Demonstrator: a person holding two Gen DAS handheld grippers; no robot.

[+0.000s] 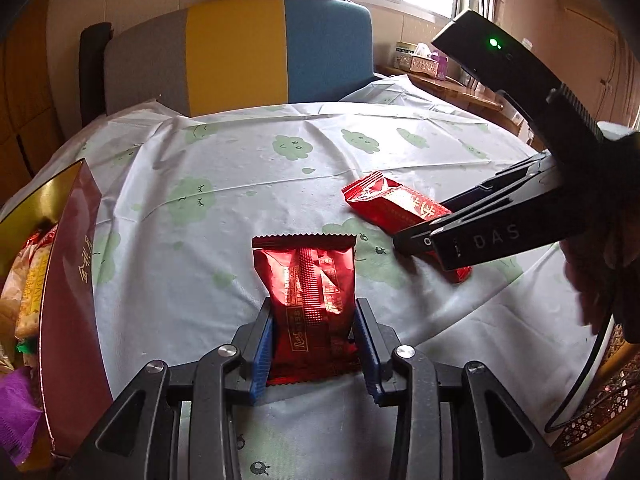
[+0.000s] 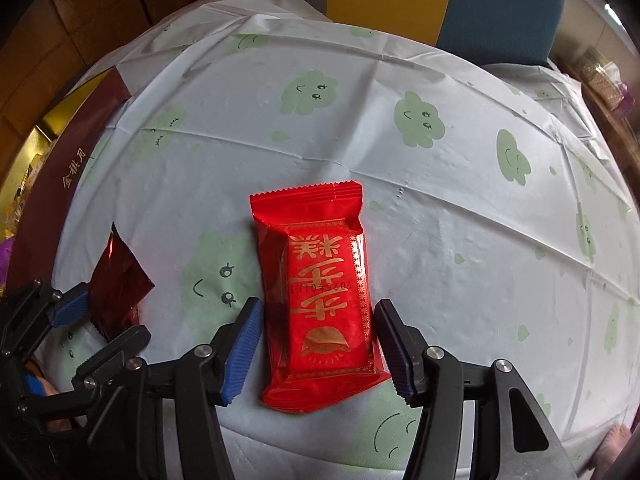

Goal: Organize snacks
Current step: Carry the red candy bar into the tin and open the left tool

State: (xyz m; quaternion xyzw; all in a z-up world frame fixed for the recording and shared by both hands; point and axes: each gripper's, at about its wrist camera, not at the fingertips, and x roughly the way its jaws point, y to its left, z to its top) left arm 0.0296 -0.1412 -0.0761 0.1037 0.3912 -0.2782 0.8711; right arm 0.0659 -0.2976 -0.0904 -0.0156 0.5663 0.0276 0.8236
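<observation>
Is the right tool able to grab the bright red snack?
Probably yes. The right tool is open with the bright red snack lying flat between its fingers, and nothing blocks it.

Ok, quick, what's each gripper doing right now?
Left gripper: closed on the dark red foil packet.
Right gripper: open, astride the bright red packet, not gripping.

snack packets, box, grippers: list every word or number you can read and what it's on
"年年糕", upside down in gold: bright red packet between the right gripper fingers.
Faint date stamp on the same packet: too blurred to read.
"金秋月": side of the maroon box.
"DAS": finger of the right gripper, left wrist view.
"Kiss", with a script word before it that is unclear: dark red foil packet in the left gripper.
Small print there: unreadable.
</observation>
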